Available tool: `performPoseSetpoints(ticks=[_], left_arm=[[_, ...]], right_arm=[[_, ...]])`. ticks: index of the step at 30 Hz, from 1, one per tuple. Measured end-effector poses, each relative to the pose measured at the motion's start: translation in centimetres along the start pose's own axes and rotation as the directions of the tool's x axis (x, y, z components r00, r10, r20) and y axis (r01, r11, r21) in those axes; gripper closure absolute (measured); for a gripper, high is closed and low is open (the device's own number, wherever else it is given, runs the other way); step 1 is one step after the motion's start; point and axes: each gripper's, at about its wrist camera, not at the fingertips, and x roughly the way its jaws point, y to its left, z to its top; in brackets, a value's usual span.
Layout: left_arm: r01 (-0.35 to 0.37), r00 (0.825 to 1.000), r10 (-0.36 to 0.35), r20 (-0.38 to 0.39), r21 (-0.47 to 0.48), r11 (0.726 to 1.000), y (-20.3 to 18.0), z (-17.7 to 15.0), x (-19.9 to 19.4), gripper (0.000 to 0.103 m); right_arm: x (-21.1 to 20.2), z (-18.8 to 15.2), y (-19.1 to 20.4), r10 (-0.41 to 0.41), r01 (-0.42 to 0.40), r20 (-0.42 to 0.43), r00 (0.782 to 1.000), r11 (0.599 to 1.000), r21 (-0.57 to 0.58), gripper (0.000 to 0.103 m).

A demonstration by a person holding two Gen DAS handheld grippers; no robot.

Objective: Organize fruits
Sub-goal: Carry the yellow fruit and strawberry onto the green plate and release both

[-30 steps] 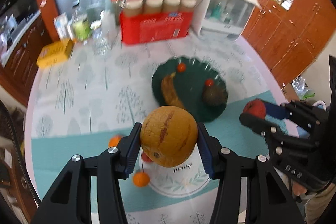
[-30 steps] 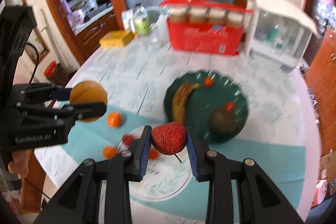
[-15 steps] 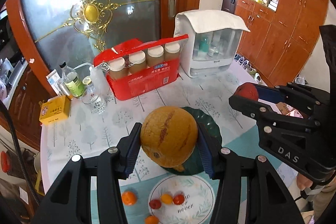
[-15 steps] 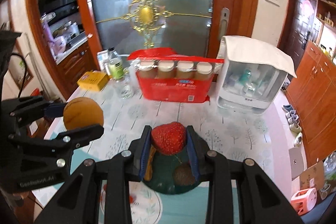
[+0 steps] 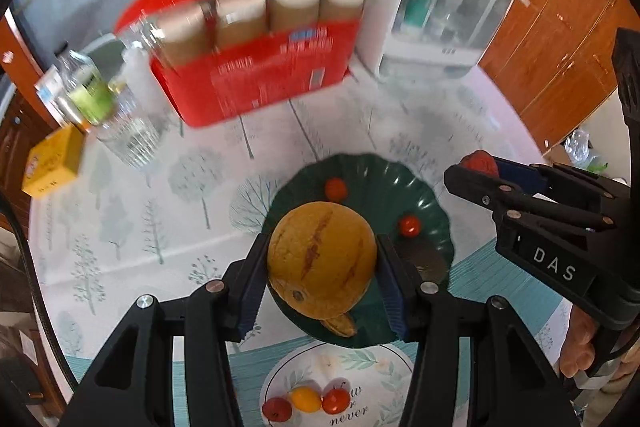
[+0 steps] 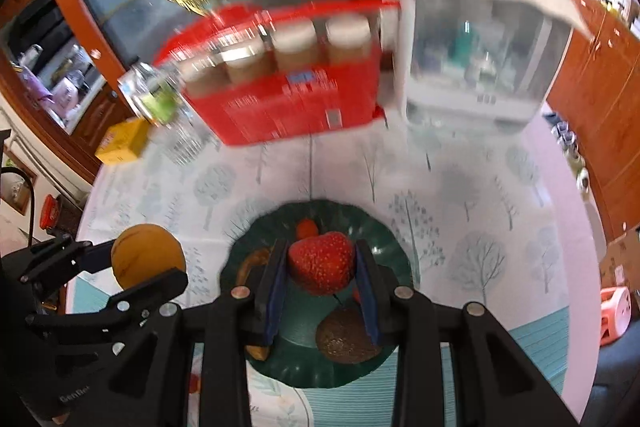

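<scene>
My left gripper (image 5: pixel 322 263) is shut on an orange (image 5: pixel 320 255) and holds it above the dark green plate (image 5: pixel 434 211). My right gripper (image 6: pixel 322 267) is shut on a strawberry (image 6: pixel 322 261), also above the green plate (image 6: pixel 396 251). The plate holds a banana (image 6: pixel 250 263), a brown kiwi (image 6: pixel 344 335) and small red tomatoes (image 5: pixel 409 225). The orange also shows in the right wrist view (image 6: pixel 146 255), and the strawberry in the left wrist view (image 5: pixel 480 161). A white plate (image 5: pixel 384 367) near me holds small red and yellow fruits (image 5: pixel 306 399).
A red box of jars (image 5: pixel 256 67) stands at the back of the table, a white appliance (image 5: pixel 432 11) to its right. A water bottle (image 5: pixel 88 87), a glass (image 5: pixel 128 135) and a yellow box (image 5: pixel 52 163) stand at the back left.
Both grippers have tilted back down and moved forward over the green plate, each still holding its fruit. The view is blurred by motion.
</scene>
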Motion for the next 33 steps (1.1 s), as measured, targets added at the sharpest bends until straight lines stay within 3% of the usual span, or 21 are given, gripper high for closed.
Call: performPoseSetpoints(ticks=[13, 28, 31, 32, 33], left_arm=[[0.072, 0.984, -0.07, -0.162, 0.009, 0.997, -1.2, -1.3, 11.4, 0.053], [0.094, 0.976, -0.084, -0.201, 0.044, 0.995, -2.8, -1.8, 14.7, 0.053], [0.084, 0.981, -0.074, -0.177, 0.048, 0.995, -2.8, -1.8, 14.0, 0.042], [0.076, 0.983, -0.068, -0.168, 0.041, 0.996, -2.7, -1.8, 13.5, 0.028], [0.063, 0.987, -0.058, -0.15, 0.028, 0.998, -2.5, -1.8, 12.8, 0.022]], right_arm=[[11.0, -1.1, -2.6, -0.003, 0.015, -0.164, 0.986, 0.997, 0.07, 0.07], [14.8, -1.9, -3.4, 0.024, -0.001, -0.237, 0.971, 0.995, 0.096, 0.07], [14.8, -1.9, -3.3, 0.038, -0.013, -0.245, 0.969, 0.994, 0.105, 0.068], [14.8, -2.0, -3.3, 0.042, -0.015, -0.247, 0.968, 0.994, 0.108, 0.068], [14.7, -2.1, -3.3, 0.047, -0.02, -0.247, 0.968, 0.994, 0.111, 0.066]])
